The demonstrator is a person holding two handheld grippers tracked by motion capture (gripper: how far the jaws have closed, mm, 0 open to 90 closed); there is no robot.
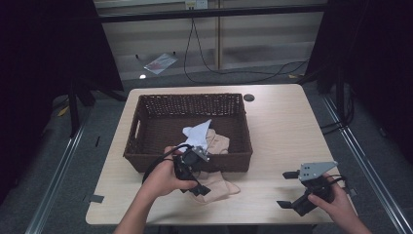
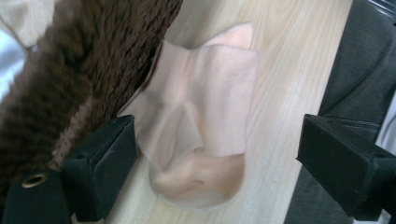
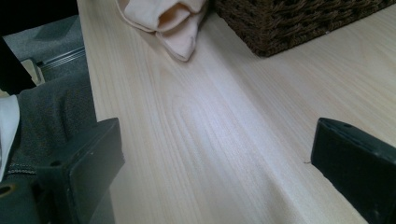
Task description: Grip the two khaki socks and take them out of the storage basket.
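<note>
Peach cloth on pale wooden table

Basket blurred, cropped; cloth part-hidden under left gripper

The high view is dim and grainy; both far corners sink into black, and the pale wooden table takes soft, even light with faint shadows. In the left gripper view the wicker basket at left is blurred. In the right gripper view the tabletop carries a mild sheen, and the near jaws are soft.
</note>
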